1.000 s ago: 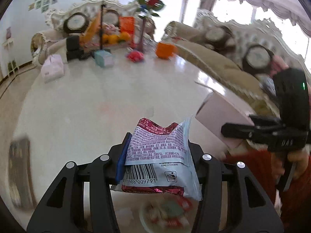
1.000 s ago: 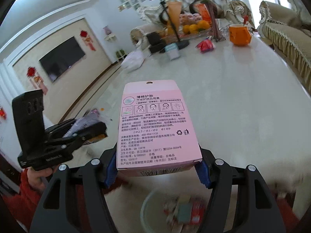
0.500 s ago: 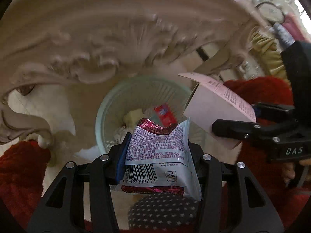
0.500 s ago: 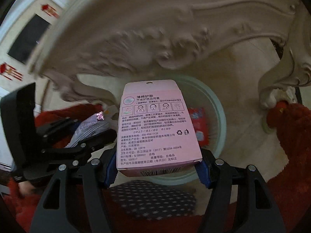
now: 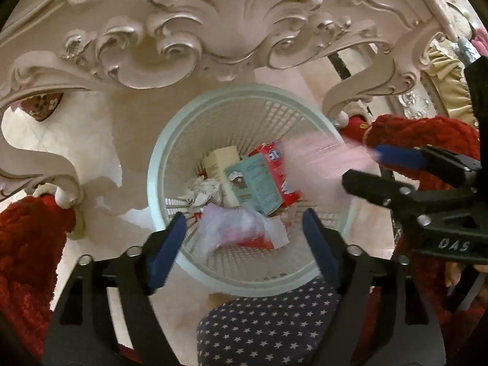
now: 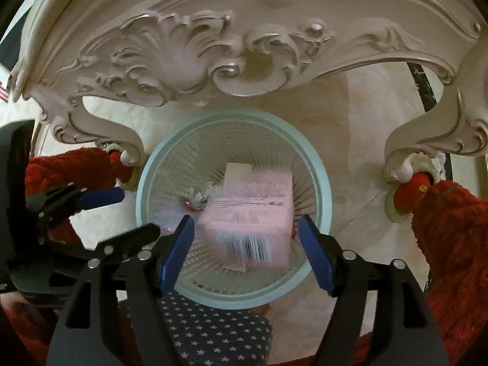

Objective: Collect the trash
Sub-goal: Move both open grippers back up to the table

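Dropping trash into basket (image 5: 170, 140): both tools opening, snack bag (image 5: 231, 228) and pink box (image 6: 253, 210) falling free; next, fetching more.

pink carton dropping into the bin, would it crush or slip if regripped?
The pink carton looks like thin card, probably light and easily dented. Its flat printed faces may slip against the pads. It is blurred between the right gripper's opening jaws, over the basket.

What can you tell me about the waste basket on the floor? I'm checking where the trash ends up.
The waste basket is round, pale green plastic with a smooth rim and latticed walls and bottom. It stands upright on the glossy floor, below the carved table edge. Inside lie a teal box, a red packet, a cream box and crumpled paper. A blurred snack wrapper and pink box are dropping in.
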